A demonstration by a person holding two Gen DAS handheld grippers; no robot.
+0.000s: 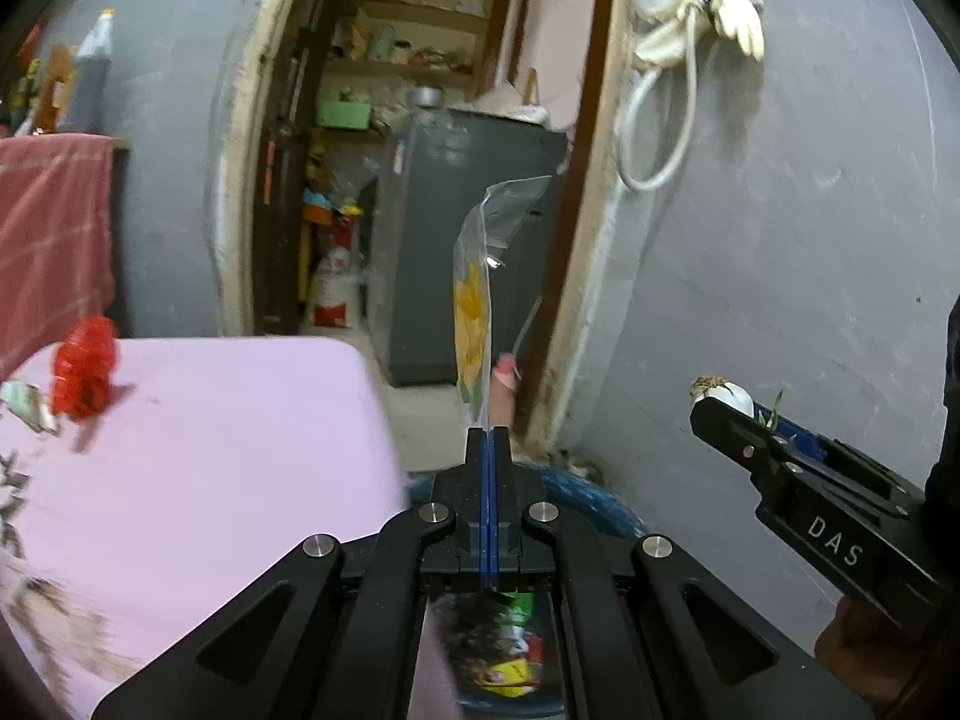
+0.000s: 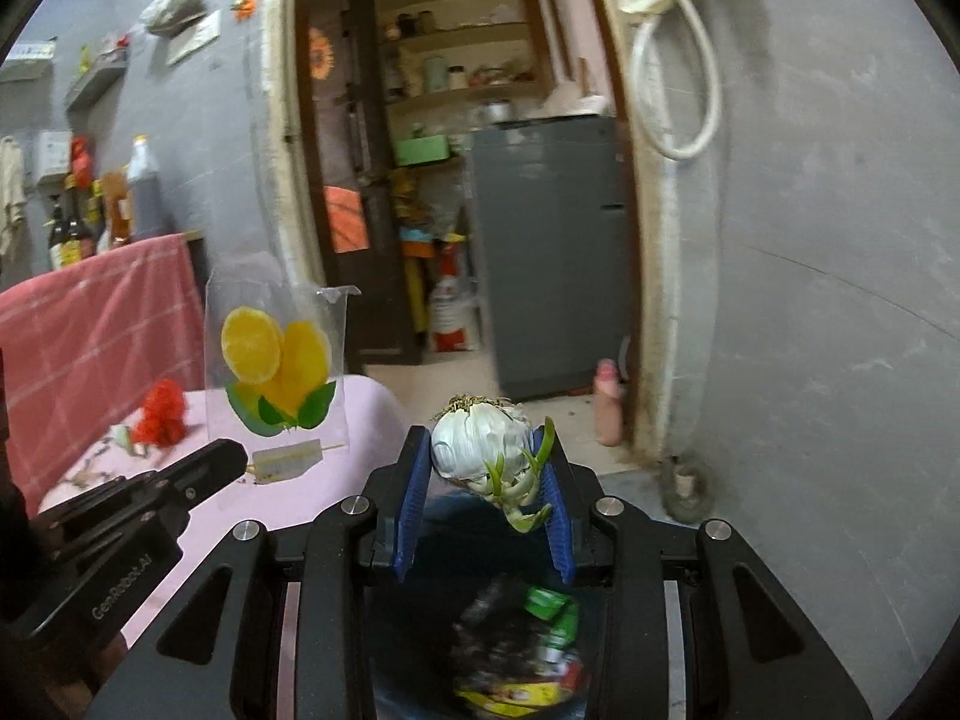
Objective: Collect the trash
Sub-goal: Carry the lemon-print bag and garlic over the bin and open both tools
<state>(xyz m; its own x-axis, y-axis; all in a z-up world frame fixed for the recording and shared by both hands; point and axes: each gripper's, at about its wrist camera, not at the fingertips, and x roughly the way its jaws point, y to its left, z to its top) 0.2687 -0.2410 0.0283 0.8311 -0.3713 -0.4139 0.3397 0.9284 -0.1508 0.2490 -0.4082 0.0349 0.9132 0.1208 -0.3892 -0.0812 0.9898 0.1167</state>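
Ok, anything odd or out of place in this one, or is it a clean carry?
Mostly clean. The right gripper clamps a garlic bulb that has sprouted green shoots. The left gripper pinches a clear wrapper printed with lemon slices. A pink bottle stands on the floor by the doorframe. Nothing looks spilled.

Dim indoor light, motion blur low down, fisheye bending, dark corners
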